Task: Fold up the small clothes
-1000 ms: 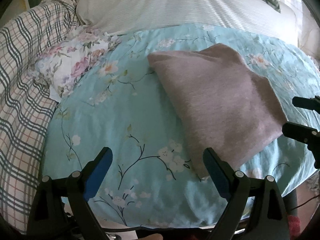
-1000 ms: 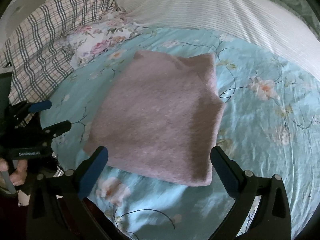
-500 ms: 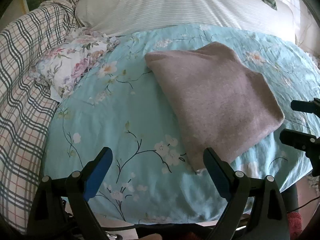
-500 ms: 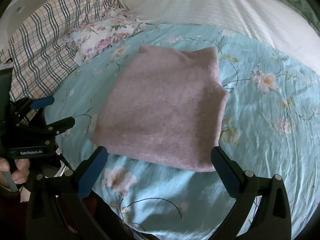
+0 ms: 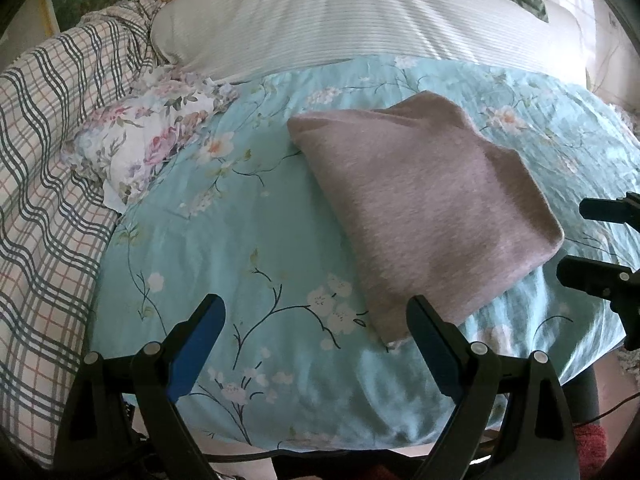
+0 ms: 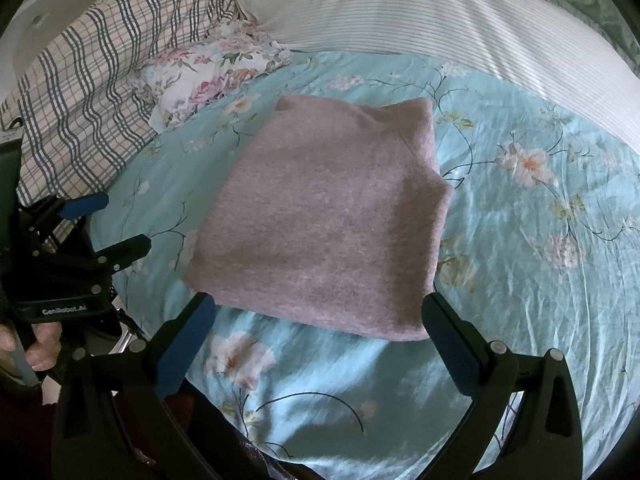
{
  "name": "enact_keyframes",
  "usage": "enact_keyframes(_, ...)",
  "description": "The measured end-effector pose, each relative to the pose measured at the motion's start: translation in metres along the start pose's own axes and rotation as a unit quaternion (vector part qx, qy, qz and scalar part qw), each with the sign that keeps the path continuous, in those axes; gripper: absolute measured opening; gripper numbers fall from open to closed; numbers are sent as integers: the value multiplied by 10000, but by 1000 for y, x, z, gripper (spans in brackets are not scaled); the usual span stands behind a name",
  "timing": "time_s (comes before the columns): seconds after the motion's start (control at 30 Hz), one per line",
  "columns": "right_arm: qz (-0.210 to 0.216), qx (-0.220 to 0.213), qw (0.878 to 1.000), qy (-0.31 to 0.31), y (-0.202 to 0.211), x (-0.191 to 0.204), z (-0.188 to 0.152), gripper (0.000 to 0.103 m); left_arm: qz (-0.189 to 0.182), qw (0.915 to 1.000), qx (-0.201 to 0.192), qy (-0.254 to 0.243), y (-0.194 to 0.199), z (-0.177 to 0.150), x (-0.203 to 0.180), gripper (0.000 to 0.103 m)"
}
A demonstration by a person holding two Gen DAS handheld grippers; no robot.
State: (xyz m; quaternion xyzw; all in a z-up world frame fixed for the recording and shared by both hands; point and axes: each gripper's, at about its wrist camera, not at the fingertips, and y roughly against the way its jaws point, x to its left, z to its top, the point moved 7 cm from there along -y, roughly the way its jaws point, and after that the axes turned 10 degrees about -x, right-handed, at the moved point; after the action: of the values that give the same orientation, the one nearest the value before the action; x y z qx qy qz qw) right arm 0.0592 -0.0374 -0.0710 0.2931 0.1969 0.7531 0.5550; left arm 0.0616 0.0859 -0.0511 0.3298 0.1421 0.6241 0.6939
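The pink garment (image 6: 324,224) lies on the bed (image 6: 540,280), on the blue floral sheet, near the bed's front edge and roughly midway along it. It already sits as a compact, roughly square packet with tidy edges and no sleeve or loose flap sticking out, so the folding of this piece looks essentially done. Whether it needs one more fold cannot be told from here.

Both grippers hover off the front edge of the bed and touch nothing. The left gripper (image 5: 316,320) has its fingers spread wide and empty, just beside the garment's near left corner. The right gripper (image 6: 320,312) is likewise spread and empty, its fingers framing the garment's near edge.

A crumpled floral cloth (image 6: 212,76) lies toward the bed's far left, by the plaid blanket (image 6: 88,92); it may be the next item to fold.
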Motion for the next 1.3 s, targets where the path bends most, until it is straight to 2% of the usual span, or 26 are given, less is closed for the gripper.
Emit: enact_keyframes(1.3,33,-12,10000,-8,1,5,0,103,-31,10000,-4,36,-5,2,5,93)
